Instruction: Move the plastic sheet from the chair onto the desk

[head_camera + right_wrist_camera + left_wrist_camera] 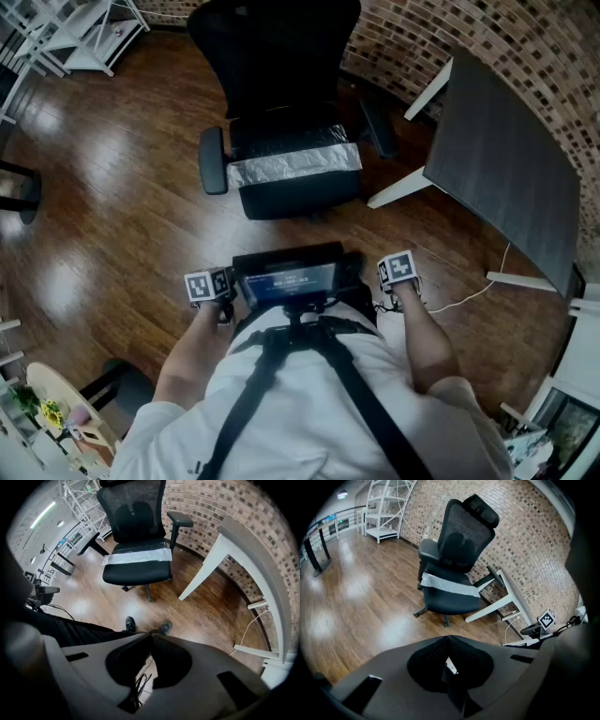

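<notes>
Head view: the plastic sheet (293,164) lies across the seat of the chair (281,56), well apart from the desk (497,159). The left gripper (211,286) and right gripper (398,270) hang by the person's waist. Left gripper view: jaws pressed together, empty, facing the chair. Right gripper view: jaws likewise closed on nothing, over the floor (206,606).
</notes>
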A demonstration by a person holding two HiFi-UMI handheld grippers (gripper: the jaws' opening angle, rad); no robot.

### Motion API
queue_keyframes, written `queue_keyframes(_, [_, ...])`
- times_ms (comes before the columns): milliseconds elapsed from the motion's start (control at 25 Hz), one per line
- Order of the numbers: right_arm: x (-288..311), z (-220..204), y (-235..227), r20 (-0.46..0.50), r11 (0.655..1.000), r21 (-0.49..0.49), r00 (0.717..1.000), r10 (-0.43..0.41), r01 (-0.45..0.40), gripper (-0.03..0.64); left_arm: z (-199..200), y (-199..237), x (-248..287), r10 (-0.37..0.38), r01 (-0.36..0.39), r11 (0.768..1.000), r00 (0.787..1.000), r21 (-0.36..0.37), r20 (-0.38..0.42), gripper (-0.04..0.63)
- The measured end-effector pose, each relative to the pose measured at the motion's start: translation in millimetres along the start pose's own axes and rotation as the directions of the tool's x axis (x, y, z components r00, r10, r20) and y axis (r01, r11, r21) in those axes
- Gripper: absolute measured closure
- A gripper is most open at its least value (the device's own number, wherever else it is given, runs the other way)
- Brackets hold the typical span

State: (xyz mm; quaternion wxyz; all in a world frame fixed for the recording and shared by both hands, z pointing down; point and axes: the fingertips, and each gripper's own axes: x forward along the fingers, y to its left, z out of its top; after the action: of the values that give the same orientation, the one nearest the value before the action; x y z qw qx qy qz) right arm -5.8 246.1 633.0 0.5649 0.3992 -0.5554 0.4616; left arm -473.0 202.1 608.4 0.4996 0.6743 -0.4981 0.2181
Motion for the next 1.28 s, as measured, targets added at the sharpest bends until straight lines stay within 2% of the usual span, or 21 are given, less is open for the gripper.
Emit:
queue_keyframes(200, [-19, 44, -5, 0.133, 0.999, 0.047, 0.991, -0.019, 0.013, 0.611, 42, -13, 2, -0.038, 0.037, 0.999, 0.991, 0.013, 0.125, 0.594])
queue_keyframes(280, [-24, 56, 0, 0.167, 0.999, 0.053, 0.986, -0.005, -0.004, 0.549, 54, -20, 0, -0.052, 0.050, 0.999, 0.988, 0.016, 0.148, 0.594])
queue_keyframes(320, [-28, 63, 2, 0.186, 0.999, 0.050, 0.983, -0.003, -0.007, 0.546, 59, -23, -1, -0.059, 0.056, 0.998, 0.986, 0.025, 0.157, 0.594])
queue_keyframes(560, [-40, 79, 4, 0.211, 0.999, 0.051, 0.978, -0.007, -0.004, 0.546, 70, -23, 7, -0.024, 0.007, 0.994, 0.987, 0.107, 0.157, 0.594])
queue_keyframes(720, [-52, 99, 8, 0.270, 0.998, 0.056, 0.963, -0.004, -0.011, 0.546, 82, -35, 9, -0.064, 0.046, 0.994, 0.982, 0.103, 0.175, 0.594])
queue_keyframes(800, [-54, 100, 10, 0.262, 0.999, 0.045, 0.965, 0.001, -0.013, 0.546, 86, -43, 9, -0.080, 0.064, 0.994, 0.979, 0.092, 0.187, 0.591])
queue_keyframes(880, [-54, 100, 10, 0.245, 0.999, 0.036, 0.969, 0.006, -0.015, 0.546, 88, -52, 10, -0.096, 0.081, 0.993, 0.978, 0.085, 0.183, 0.573])
queue_keyframes(1040, [-55, 119, 4, 0.256, 1.000, -0.002, 0.967, 0.011, -0.010, 0.546, 95, -68, 16, -0.113, 0.101, 0.992, 0.977, 0.075, 0.178, 0.486])
queue_keyframes(1080, [-54, 125, 3, 0.256, 1.000, -0.017, 0.967, 0.014, -0.010, 0.546, 97, -69, 17, -0.111, 0.099, 0.992, 0.977, 0.075, 0.180, 0.476])
queue_keyframes(1160, [-50, 137, 2, 0.254, 0.999, -0.040, 0.967, 0.023, -0.013, 0.495, 104, -70, 21, -0.106, 0.093, 0.993, 0.977, 0.078, 0.185, 0.466])
queue_keyframes(1280, [-48, 162, -2, 0.260, 0.998, -0.056, 0.965, 0.029, -0.015, 0.495, 121, -75, 26, -0.098, 0.084, 0.993, 0.974, 0.078, 0.203, 0.445])
